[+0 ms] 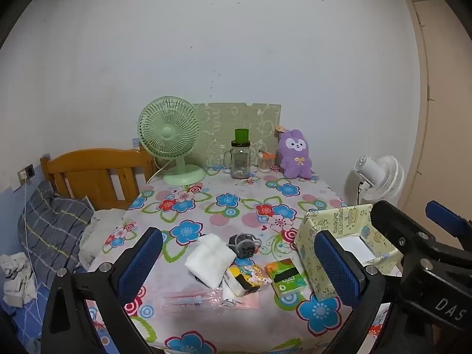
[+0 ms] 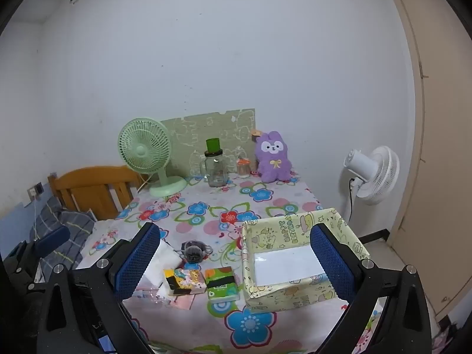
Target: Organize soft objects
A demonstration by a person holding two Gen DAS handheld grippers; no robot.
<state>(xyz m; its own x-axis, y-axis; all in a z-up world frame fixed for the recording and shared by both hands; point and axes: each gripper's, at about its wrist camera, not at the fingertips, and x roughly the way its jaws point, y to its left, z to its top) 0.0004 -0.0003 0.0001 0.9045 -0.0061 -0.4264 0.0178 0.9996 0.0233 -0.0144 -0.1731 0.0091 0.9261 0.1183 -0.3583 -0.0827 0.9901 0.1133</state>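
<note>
Tissue packs: yellow pack (image 2: 184,280) and green pack (image 2: 221,286) lie flat near the counter's (image 2: 265,200) front edge, just left of the open box (image 2: 283,262). Likely light and compressible; best pinched across the short sides. Left gripper (image 1: 239,262) and right gripper (image 2: 236,259) hover with fingers spread wide, empty.

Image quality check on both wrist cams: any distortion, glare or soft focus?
Left wrist view: strong fisheye bend, beige door frame curves, black vignette in the corners; flat indoor light, no hard glare; clear plastic packet at the near table edge looks soft. Right wrist view: same barrel bend; white inner floor of the yellow patterned paper box is brightest, nearly washed out; near jaws sharp enough.
</note>
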